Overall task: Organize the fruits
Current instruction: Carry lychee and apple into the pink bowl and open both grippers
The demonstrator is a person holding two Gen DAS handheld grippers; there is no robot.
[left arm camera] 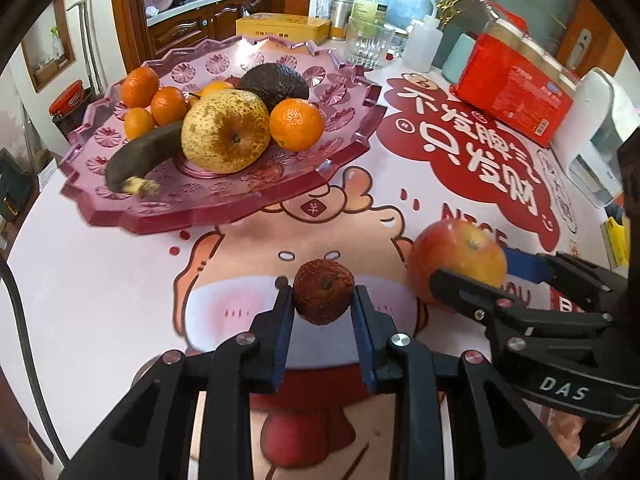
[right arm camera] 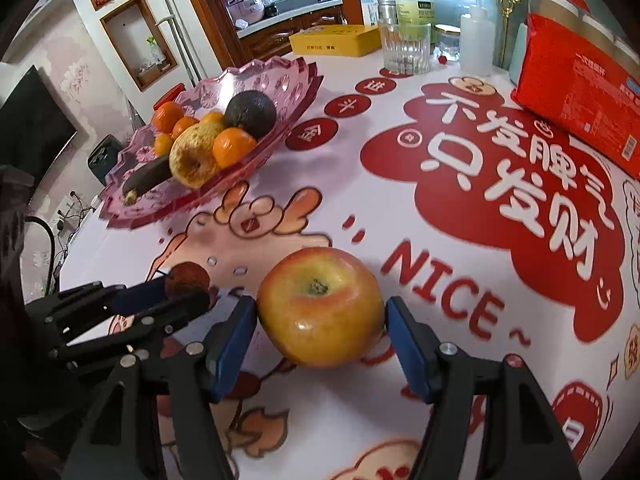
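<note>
While the pink fruit tray (left arm camera: 344,148) sits well apart at the table's far left, the left gripper (left arm camera: 323,300) is closed on a small wrinkled brown fruit (left arm camera: 324,298). Beside it, the right gripper (right arm camera: 320,316) clasps a red-yellow apple (right arm camera: 320,308), pads touching both sides.

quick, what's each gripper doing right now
left gripper: shut on the small brown fruit.
right gripper: pads either side of the apple, grip cannot be told.

left hand-held gripper (left arm camera: 323,300) clamps lychee (left arm camera: 323,297) | apple (left arm camera: 456,266) beside
</note>
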